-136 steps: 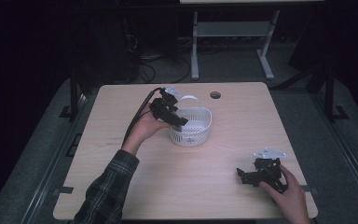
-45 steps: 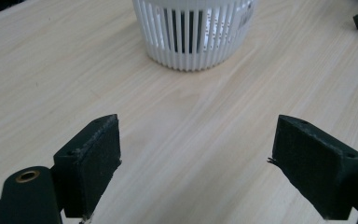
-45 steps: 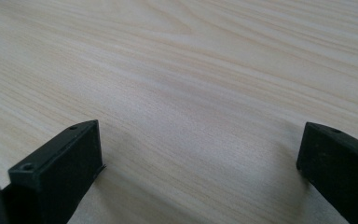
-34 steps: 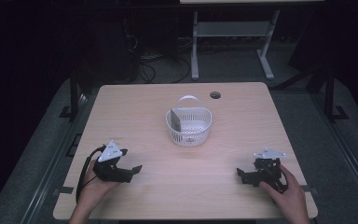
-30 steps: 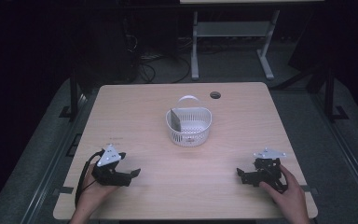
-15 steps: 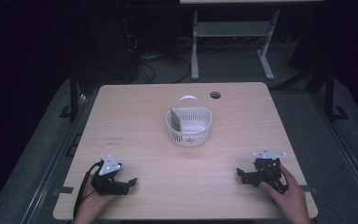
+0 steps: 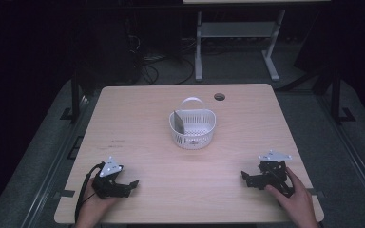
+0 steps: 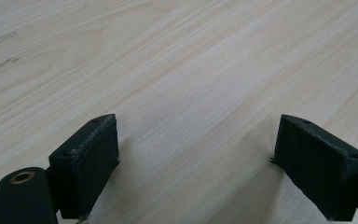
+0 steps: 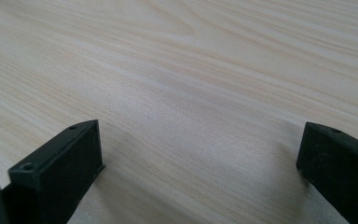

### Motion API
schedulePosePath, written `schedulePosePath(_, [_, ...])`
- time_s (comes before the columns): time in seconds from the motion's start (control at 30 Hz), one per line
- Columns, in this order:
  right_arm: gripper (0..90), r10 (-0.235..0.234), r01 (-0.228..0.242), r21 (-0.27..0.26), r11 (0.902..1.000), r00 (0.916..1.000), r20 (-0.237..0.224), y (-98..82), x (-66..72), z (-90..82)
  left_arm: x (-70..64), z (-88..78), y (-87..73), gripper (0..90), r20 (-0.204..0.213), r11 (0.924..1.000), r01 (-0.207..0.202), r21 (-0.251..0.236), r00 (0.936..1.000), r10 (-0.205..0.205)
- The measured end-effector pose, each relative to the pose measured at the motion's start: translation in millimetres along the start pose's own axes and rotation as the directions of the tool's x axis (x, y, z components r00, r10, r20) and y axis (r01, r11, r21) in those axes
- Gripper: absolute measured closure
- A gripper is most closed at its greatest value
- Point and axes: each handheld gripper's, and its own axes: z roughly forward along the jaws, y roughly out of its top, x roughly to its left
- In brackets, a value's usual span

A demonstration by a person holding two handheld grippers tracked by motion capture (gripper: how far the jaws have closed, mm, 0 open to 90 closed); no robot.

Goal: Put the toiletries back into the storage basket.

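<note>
Left claw [image 7: 132, 184] wide open, empty, near-left surface [image 7: 138, 128] | right claw [image 7: 245, 177] wide open, empty, near-right | risk: careless reach could topple basket [image 7: 193, 128] holding 1 card.

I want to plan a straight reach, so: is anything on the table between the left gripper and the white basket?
Nothing visible is. The left gripper rests open at the table's near left edge, and the white basket stands apart near the middle. Bare wood lies between them; the left gripper view shows bare tabletop ahead of its jaws.
</note>
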Motion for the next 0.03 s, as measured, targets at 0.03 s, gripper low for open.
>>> schedulePosePath(0.03, [0.0, 0.000, 0.000, 0.000, 1.0000, 1.0000, 0.000, 0.0, 0.0, 0.0, 0.0, 0.0, 0.0, 12.6, 0.000, 1.0000, 0.000, 0.000, 1.0000, 0.000])
